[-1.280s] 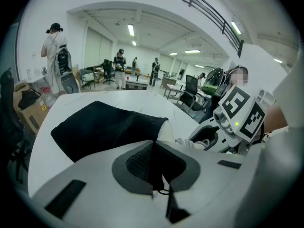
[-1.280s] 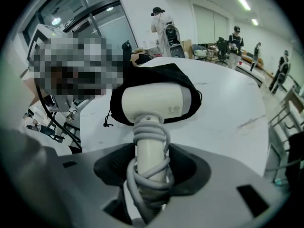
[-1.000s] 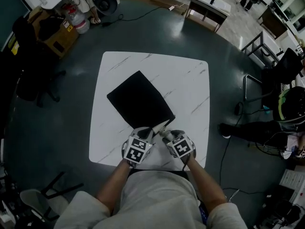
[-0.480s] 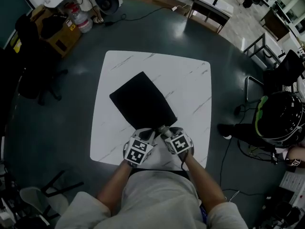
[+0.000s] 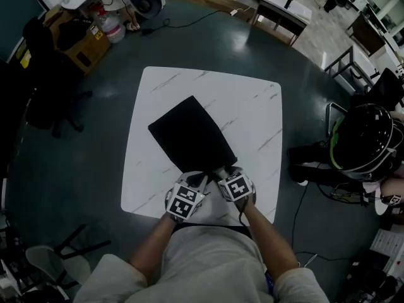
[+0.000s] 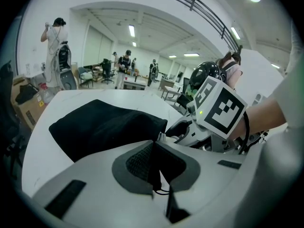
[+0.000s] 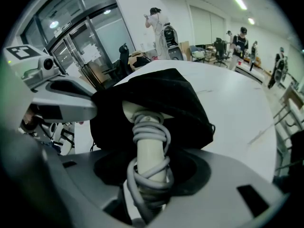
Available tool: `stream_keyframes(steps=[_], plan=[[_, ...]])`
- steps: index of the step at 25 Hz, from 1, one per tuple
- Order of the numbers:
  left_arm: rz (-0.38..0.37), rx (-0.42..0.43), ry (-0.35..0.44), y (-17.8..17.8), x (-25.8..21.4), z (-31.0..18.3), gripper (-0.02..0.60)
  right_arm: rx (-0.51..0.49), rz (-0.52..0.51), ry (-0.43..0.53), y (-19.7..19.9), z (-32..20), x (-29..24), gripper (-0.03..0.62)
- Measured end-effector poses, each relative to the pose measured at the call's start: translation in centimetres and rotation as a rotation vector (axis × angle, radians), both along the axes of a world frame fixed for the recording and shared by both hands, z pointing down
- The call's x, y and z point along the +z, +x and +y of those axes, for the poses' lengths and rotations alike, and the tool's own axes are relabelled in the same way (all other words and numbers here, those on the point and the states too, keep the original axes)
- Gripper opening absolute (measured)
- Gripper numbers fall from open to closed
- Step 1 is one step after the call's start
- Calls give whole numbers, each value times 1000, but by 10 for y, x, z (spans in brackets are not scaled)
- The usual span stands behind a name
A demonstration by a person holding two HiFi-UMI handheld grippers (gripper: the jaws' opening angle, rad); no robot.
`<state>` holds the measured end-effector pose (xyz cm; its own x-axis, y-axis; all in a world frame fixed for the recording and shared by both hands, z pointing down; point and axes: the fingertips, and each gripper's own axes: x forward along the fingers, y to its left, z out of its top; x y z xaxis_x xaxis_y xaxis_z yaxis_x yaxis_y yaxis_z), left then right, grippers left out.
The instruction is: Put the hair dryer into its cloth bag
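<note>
A black cloth bag point(image 5: 189, 134) lies slantwise on the white marble-look table point(image 5: 252, 106), its mouth toward me. My left gripper point(image 5: 196, 182) is shut on the edge of the bag's mouth point(image 6: 152, 163). The right gripper point(image 5: 221, 173) is shut on the hair dryer's white handle point(image 7: 149, 146), which has a grey cord wound round it. The dryer's head is hidden inside the bag point(image 7: 161, 94); only the handle sticks out. The two grippers stand side by side at the table's near edge, close together, and the right gripper's marker cube point(image 6: 219, 109) shows in the left gripper view.
A person with a dark helmet point(image 5: 361, 141) sits on the floor right of the table, with cables nearby. A chair point(image 5: 63, 254) stands at the lower left. Boxes point(image 5: 79, 43) and a desk point(image 5: 278, 10) stand farther back. More people stand far off in the room.
The right gripper has pushed a little toward the bag, and less of the white handle shows outside the mouth. The helmeted person at the right has come further into view.
</note>
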<state>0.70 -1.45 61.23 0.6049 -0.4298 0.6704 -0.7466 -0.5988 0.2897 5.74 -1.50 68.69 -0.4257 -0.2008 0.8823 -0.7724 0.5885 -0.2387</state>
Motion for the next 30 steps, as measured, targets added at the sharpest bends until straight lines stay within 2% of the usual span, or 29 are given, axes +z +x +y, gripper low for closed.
stream_keyframes(steps=[30], plan=[[33, 20, 0, -14, -6, 10, 15, 82, -43, -6, -38, -26, 3, 231]])
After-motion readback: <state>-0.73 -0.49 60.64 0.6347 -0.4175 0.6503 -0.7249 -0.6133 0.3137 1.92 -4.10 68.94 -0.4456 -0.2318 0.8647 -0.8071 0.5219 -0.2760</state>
